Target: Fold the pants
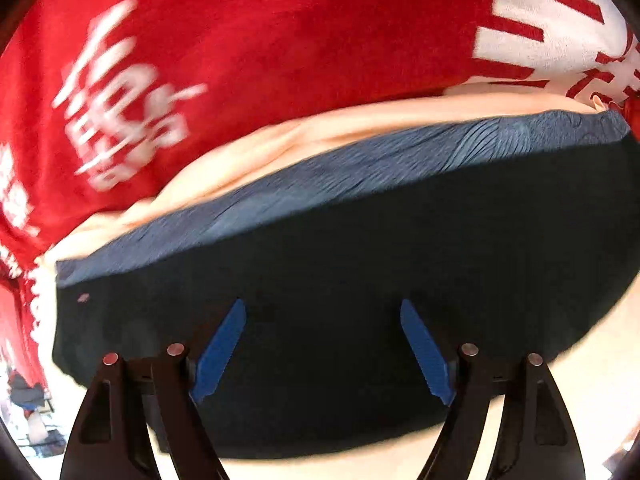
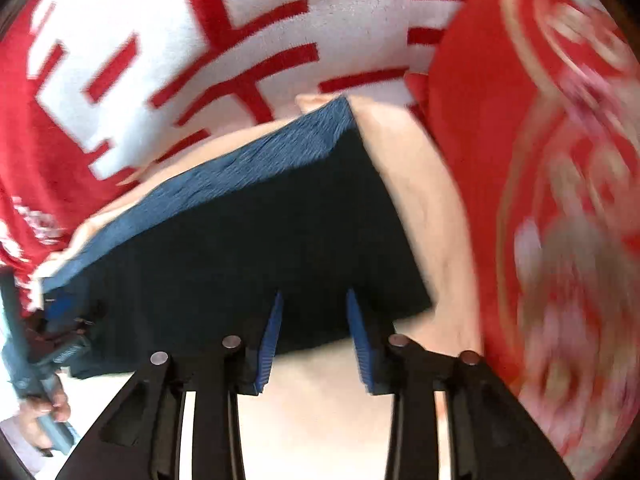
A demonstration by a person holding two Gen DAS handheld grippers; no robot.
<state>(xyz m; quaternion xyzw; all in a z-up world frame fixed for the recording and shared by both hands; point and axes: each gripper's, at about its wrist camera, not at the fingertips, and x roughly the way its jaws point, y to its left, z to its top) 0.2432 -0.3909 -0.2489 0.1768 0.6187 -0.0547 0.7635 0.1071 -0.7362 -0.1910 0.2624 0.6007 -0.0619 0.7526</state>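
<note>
- My left gripper (image 1: 322,312) points steeply down over the pants (image 1: 340,280); its jaws stand wide apart with the dark cloth lying below the gap, and the blue pads (image 1: 222,350) grip nothing
- My right gripper (image 2: 314,304) hangs over the pants (image 2: 224,248) near their right corner; its jaws are narrower, partly closed, with the near hem between the pads (image 2: 270,340); whether they pinch the cloth I cannot tell
- At the left edge of the right view a hand (image 2: 44,412) holds the other tool's grey-blue handle
- The pants lie flat on a pale peach sheet (image 1: 280,140), dark navy with a ribbed blue waistband (image 1: 360,156) along the far edge
- Farther off lies a red blanket (image 1: 260,28) with white lettering, blurred
</note>
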